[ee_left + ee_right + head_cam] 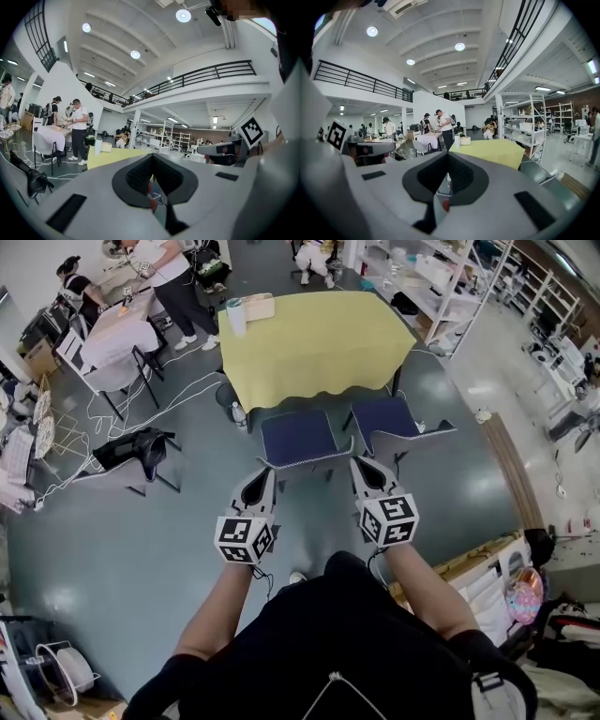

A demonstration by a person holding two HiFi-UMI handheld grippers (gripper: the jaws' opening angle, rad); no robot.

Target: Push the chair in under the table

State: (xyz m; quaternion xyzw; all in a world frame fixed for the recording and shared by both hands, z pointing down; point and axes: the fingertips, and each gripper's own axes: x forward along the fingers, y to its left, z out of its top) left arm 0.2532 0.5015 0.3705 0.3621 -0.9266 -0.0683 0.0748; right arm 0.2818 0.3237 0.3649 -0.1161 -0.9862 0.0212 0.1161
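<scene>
We find the table (309,348), under a yellow cloth, ahead of the person; the chair (298,439), blue-seated, stands at the table's near edge, its seat out from under the table; a second chair (394,418) stands askew at the table's near right corner; a cup (235,315) and a box (260,306) sit on the table's far left corner. The left gripper (266,474) and right gripper (360,465) are held side by side on the near side of the table, tips at the chair's back corners; we cannot tell whether either touches the chair. Both pairs of jaws are closed together with nothing between them. Several persons stand around another table beyond the table's left side.
</scene>
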